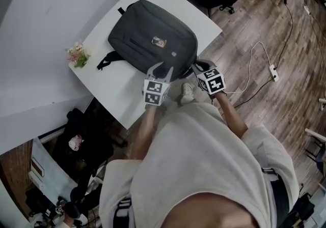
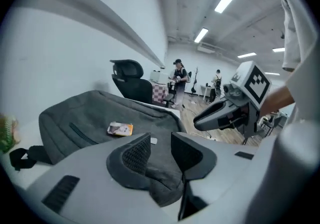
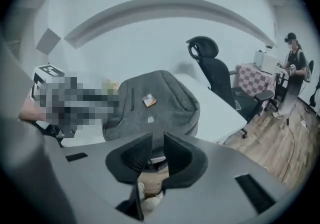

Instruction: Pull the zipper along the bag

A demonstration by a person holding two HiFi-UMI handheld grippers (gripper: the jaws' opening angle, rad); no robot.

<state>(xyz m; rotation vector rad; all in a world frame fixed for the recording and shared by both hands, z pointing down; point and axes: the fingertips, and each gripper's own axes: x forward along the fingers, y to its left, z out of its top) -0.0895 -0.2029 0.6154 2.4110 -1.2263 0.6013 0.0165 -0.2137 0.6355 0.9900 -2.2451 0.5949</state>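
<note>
Bag (image 1: 153,38), dark grey, lies flat on the white worktop (image 1: 117,94). No zipper pull can be made out in any view, so I cannot tell how far the zip has run. The left claw (image 1: 162,70) hovers at the bag's near corner, jaws well apart, with fabric showing between them but not pinched. The right claw (image 1: 199,65) sits just off the near right corner, jaws slightly parted and empty. With nothing gripped, the pull seems either finished or not begun. A flower bunch (image 1: 77,55) lies well apart.
</note>
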